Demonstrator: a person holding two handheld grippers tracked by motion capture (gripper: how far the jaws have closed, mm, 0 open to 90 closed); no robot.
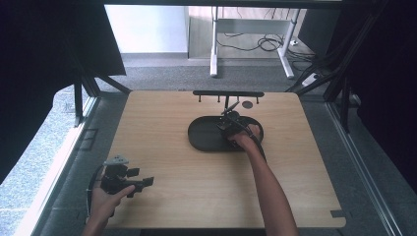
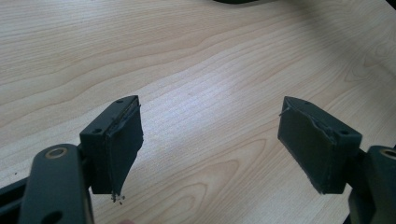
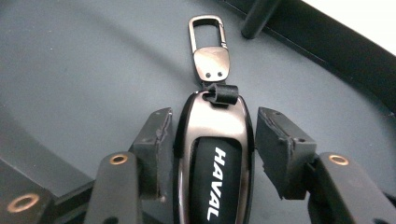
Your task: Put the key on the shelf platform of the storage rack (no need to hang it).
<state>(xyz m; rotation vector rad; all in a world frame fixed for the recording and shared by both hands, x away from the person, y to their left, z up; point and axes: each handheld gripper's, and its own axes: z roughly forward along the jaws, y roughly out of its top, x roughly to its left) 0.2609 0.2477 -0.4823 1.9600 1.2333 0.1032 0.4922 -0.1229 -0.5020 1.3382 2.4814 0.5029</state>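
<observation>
A metal-and-black car key fob marked HAVAL, with a carabiner clip on its far end, lies in the dark oval tray. My right gripper straddles the fob. Its left pad sits at the fob's edge and a narrow gap shows at the right pad, so the jaws stand open around it. In the high view the right gripper hangs over the right half of the tray. My left gripper waits at the table's front left corner, open with nothing between its pads.
A black bar with several hooks stands at the table's far edge, just behind the tray. A small dark disc lies next to it. Light wooden tabletop stretches between the two hands.
</observation>
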